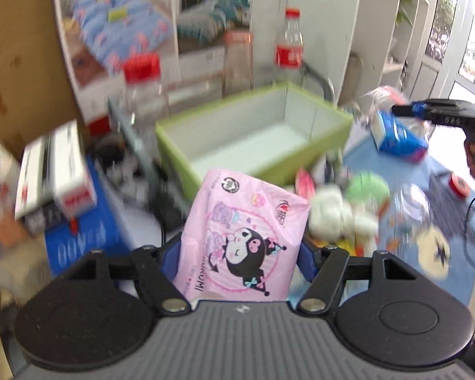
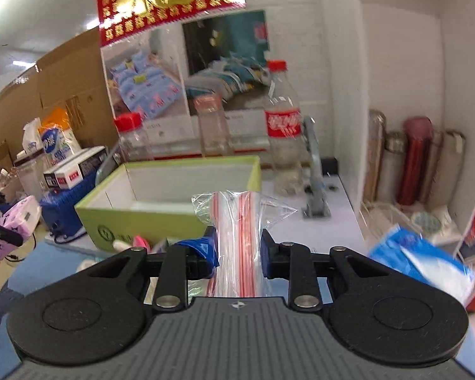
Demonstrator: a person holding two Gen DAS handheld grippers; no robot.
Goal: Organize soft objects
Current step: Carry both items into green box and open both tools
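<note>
My left gripper (image 1: 240, 253) is shut on a pink tissue pack (image 1: 243, 231) with a black cartoon figure, held up in front of the open green box (image 1: 180, 158). In the right wrist view, my right gripper (image 2: 237, 247) is shut on a crumpled clear plastic bag (image 2: 237, 221) with red stripes, just short of the green box (image 2: 142, 224). The left wrist view shows the right gripper (image 1: 405, 109) at the right. A blue and white pack (image 1: 399, 136) hangs under it inside the clear plastic. At the left edge of the right wrist view is the pink pack (image 2: 19, 221).
Clear bottles and jars with red caps (image 2: 281, 126) stand behind the box. A blue case (image 1: 79, 237) carrying white cartons sits to its left. A white plush toy (image 1: 335, 212) and other small items lie on the blue mat. Flasks (image 2: 414, 158) line a shelf on the right.
</note>
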